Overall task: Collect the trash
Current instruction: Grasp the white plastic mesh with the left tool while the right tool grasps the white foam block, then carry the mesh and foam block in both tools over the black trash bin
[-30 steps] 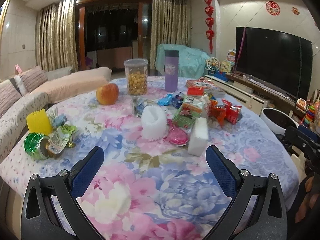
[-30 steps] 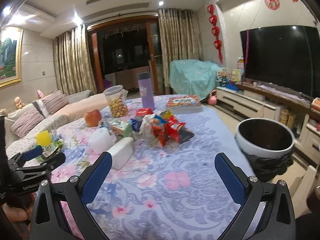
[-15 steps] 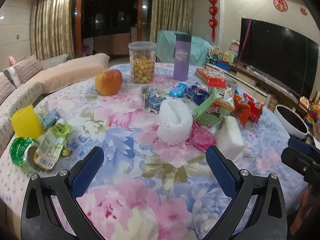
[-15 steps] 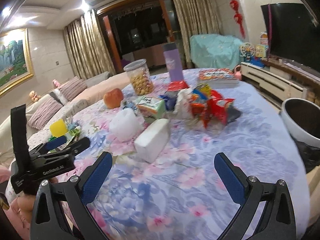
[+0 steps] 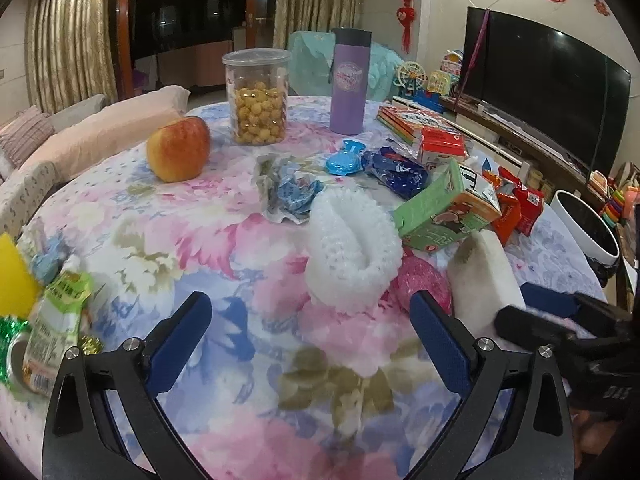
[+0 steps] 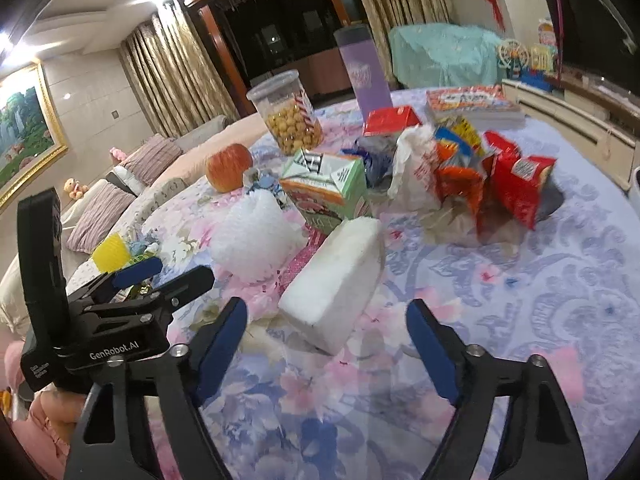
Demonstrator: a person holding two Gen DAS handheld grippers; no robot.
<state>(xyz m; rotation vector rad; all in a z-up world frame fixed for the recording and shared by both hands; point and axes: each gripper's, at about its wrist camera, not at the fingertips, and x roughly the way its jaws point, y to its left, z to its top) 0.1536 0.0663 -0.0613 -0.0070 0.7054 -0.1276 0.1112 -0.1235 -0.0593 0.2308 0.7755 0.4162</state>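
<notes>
Both claws, left claw (image 5: 310, 320) and right claw (image 6: 328, 322), hover spread wide and empty over the floral counter (image 5: 248, 380). Just ahead lie a white foam block (image 6: 334, 284), white foam netting (image 5: 352, 248) and a green carton (image 5: 448, 210) among snack wrappers (image 6: 516, 184). Farther back stands a lidded clear jar (image 5: 258, 98) half full of yellow puffed balls, and a white trash bin (image 5: 586, 228) sits beyond the counter's right edge.

My left gripper (image 5: 308, 320) hangs over the flowered tablecloth (image 5: 224, 248) with its blue pads spread wide and nothing between them. Just ahead lies a white foam fruit net (image 5: 352, 252), with a pink round wrapper (image 5: 422, 284) and a white foam block (image 5: 484, 276) to its right. A green drink carton (image 5: 448, 212) leans behind them, beside red snack wrappers (image 5: 516, 204). Farther back stand an apple (image 5: 179, 154), a clear jar of yellow balls (image 5: 257, 96) and a purple tumbler (image 5: 349, 80). At my right edge, the right gripper (image 5: 568, 316) and a white trash bin (image 5: 584, 228).
</notes>
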